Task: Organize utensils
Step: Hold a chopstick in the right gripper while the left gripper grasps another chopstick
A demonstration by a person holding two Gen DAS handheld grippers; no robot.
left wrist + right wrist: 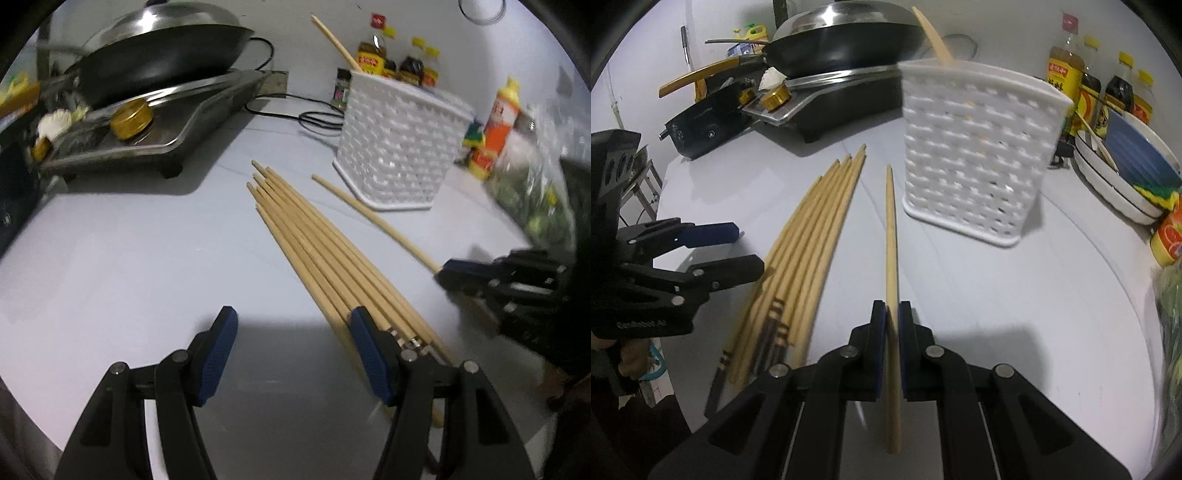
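Several wooden chopsticks [325,254] lie in a bundle on the white counter, also in the right wrist view [812,236]. My left gripper [291,332] is open, low over the counter, its right finger beside the bundle's thick end. My right gripper [892,317] is shut on a single chopstick [891,229] that points at the white perforated utensil holder [975,155]. The right gripper shows in the left wrist view [454,275] gripping that chopstick [373,218]. The holder [399,144] has one wooden utensil [334,40] standing in it.
A black wok [155,55] sits on a stove [147,136] at the back left, with a cable [310,118] behind. Sauce bottles [402,62] line the wall. Stacked plates [1126,173] and a bag of greens [532,192] are at the right.
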